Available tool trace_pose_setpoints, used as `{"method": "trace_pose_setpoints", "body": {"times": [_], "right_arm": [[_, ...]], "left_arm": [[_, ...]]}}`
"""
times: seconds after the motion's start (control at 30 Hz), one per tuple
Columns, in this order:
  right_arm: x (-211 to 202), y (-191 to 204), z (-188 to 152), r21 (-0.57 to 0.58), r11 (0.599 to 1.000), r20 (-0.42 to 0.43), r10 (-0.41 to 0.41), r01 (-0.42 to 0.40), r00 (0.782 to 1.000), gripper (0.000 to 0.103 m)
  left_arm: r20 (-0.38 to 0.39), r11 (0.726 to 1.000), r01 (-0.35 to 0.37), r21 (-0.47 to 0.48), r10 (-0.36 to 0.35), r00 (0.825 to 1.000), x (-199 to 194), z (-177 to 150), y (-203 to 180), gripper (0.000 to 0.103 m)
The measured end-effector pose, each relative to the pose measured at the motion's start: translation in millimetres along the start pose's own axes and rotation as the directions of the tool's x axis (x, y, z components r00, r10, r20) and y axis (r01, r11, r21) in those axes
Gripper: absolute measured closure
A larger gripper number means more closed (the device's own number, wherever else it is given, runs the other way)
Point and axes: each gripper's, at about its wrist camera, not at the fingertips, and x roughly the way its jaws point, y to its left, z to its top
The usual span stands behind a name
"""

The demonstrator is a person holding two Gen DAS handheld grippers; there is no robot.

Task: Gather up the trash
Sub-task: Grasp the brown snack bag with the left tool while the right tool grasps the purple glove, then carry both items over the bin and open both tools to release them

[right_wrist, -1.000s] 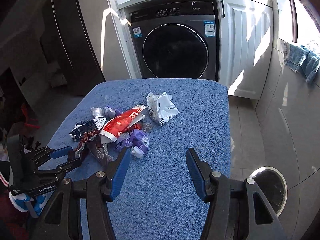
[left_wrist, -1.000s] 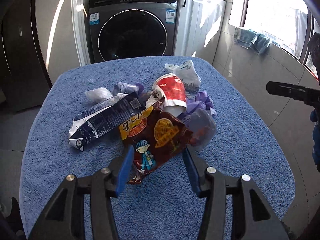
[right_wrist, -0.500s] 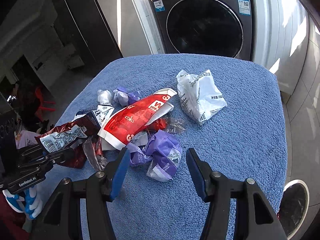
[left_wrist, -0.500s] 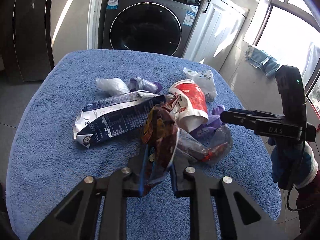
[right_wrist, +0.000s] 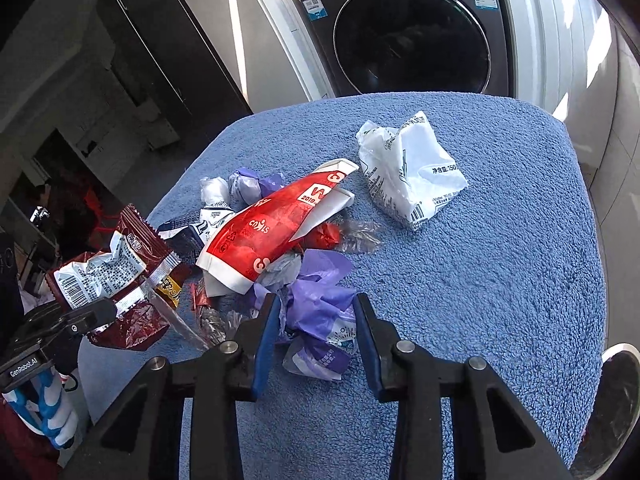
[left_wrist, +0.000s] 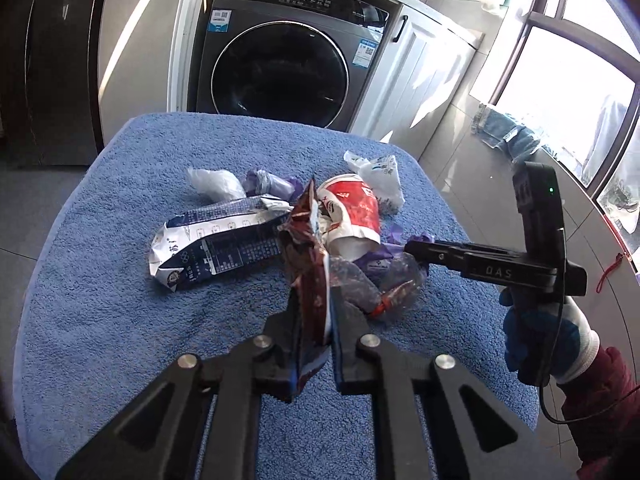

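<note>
A pile of trash lies on a blue towel-covered table [left_wrist: 100, 280]. My left gripper [left_wrist: 316, 320] is shut on a dark red snack wrapper [left_wrist: 308, 264], lifted edge-up; it also shows in the right wrist view [right_wrist: 116, 276]. My right gripper [right_wrist: 316, 320] is open, its fingers on either side of a crumpled purple plastic bag [right_wrist: 320, 312]. Beside it lie a flattened red paper cup [right_wrist: 280, 224], a white wrapper [right_wrist: 412, 172], a navy and white packet [left_wrist: 216, 244] and clear plastic [left_wrist: 372, 284].
A grey washing machine [left_wrist: 280, 68] and white cabinet [left_wrist: 416, 68] stand behind the table. A round bin [right_wrist: 612, 400] sits on the floor at the table's right edge. Small white and purple wads [left_wrist: 216, 182] lie at the pile's far side.
My left gripper closed on the dark red wrapper and lifted it off the pile. My right gripper moved forward and down until its open fingers straddle the purple bag.
</note>
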Motion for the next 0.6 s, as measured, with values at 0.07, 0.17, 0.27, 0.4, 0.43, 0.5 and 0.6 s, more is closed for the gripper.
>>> {"method": "trace_pose_setpoints", "body": {"times": [0.07, 0.17, 0.27, 0.4, 0.43, 0.5, 0.6], "right_arm": [[-12, 2, -6, -0.006, 1.000, 0.016, -0.007, 0.007, 1.000, 0.071], [-31, 6, -16, -0.017, 1.000, 0.037, -0.016, 0.016, 0.999, 0.073], [-50, 11, -22, -0.025, 0.999, 0.069, -0.025, 0.026, 0.997, 0.074], [-77, 16, -29, -0.022, 0.999, 0.121, -0.027, 0.030, 0.992, 0.074], [-83, 19, -28, -0.022, 0.999, 0.136, -0.029, 0.032, 0.990, 0.074], [-100, 18, -33, -0.018, 0.999, 0.165, -0.031, 0.035, 0.986, 0.074], [-123, 13, -41, -0.003, 0.999, 0.207, -0.040, 0.041, 0.978, 0.074]], "left_arm": [[0.008, 1.000, -0.001, 0.004, 0.001, 1.000, -7, -2, -2, 0.092], [0.024, 1.000, -0.003, 0.010, 0.003, 1.000, -19, -5, -6, 0.092], [0.040, 1.000, -0.003, 0.013, 0.002, 0.999, -31, -6, -9, 0.092], [0.059, 1.000, 0.004, 0.024, -0.006, 0.998, -46, -6, -18, 0.092], [0.062, 0.999, 0.006, 0.032, -0.008, 0.998, -48, -6, -21, 0.092], [0.063, 0.999, 0.013, 0.052, -0.017, 0.998, -51, -5, -31, 0.092], [0.061, 0.996, 0.026, 0.084, -0.032, 0.998, -52, -3, -47, 0.092]]}}
